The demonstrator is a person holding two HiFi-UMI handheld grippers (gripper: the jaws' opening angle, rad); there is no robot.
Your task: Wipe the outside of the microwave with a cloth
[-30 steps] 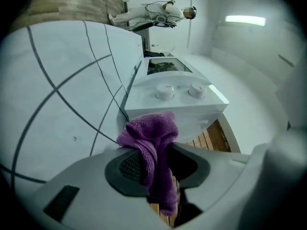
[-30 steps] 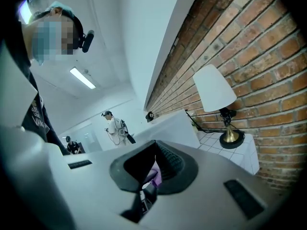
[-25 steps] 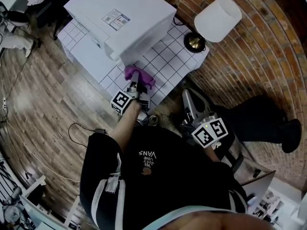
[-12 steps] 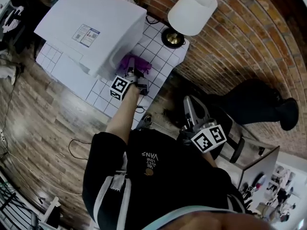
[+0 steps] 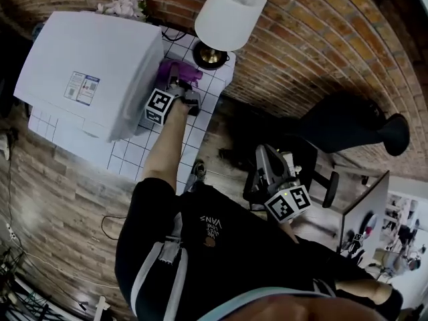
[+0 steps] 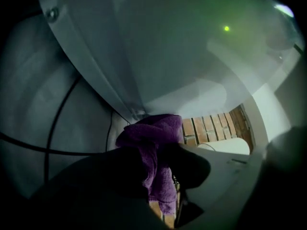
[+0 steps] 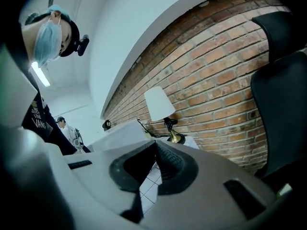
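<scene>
The fuzzy purple cloth [image 5: 175, 71] is pinched in your left gripper [image 5: 179, 89] & pressed on the right side of the big white box microwave [image 5: 93, 65], near the back. I think you're mid-job: top, front & far side prob. not wiped yet. Your right gripper [image 5: 263, 156] hangs low, jaws together, holding nothing.

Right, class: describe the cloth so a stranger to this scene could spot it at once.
Find the big white microwave on the tiled table. Against its side nearest the white lamp, the left gripper pinches the cloth in its jaws. It is the only purple, fuzzy thing among white neighbours.
</scene>
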